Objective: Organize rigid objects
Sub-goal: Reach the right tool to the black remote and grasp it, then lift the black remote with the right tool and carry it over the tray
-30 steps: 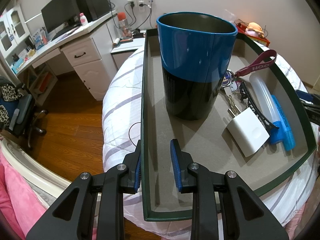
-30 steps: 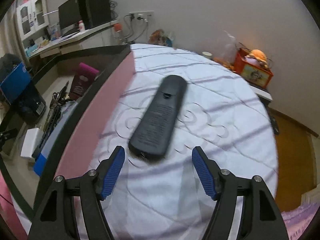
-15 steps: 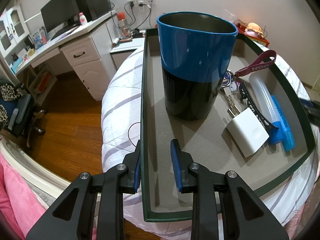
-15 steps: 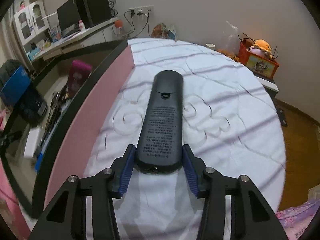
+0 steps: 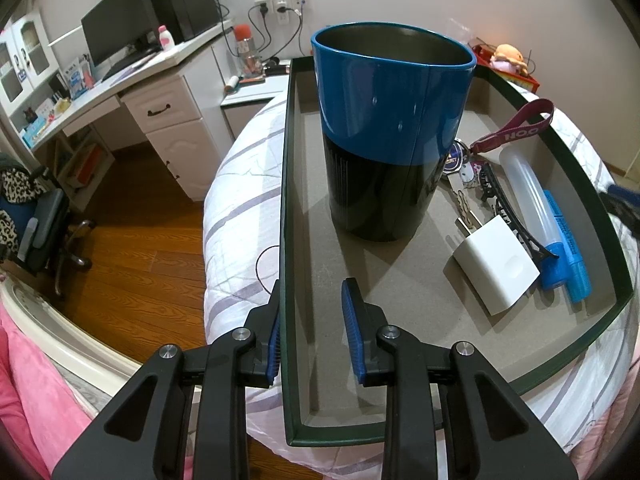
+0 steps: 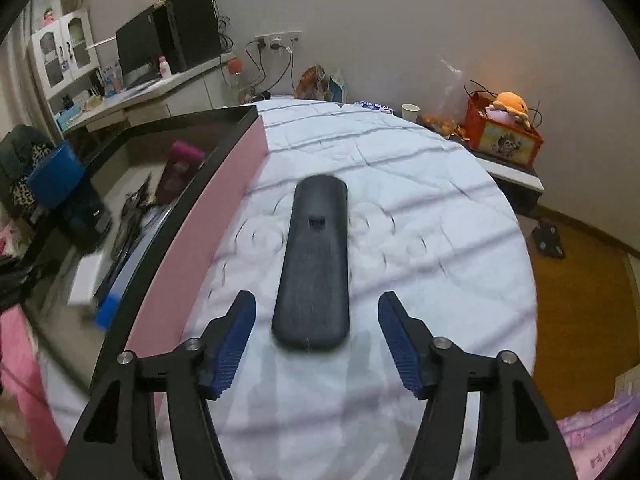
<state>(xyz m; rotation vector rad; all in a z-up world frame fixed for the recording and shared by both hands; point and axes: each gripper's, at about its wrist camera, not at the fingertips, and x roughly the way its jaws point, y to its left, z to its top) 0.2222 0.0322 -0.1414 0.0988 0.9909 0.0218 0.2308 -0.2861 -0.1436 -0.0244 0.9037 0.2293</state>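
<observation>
Black remote (image 6: 316, 264) flat on bed, beside tray (image 6: 188, 196).

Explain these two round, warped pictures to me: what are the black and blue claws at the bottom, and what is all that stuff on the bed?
There is no robot here. A person holds a two-fingered tool in each hand, and a wide-angle camera on each tool looks forward along its fingers, which bends the view.

The left-hand picture shows the left gripper, its jaws standing on either side of the wall of a shallow green-rimmed tray on the bed. I cannot tell if they pinch it. In the tray stand a blue and black cup, a white charger, keys on a strap, a black hair clip, a clear tube and a blue marker.

The right-hand picture shows the right gripper, jaws wide open, around the near end of a black remote lying on the quilt. It holds nothing.
</observation>
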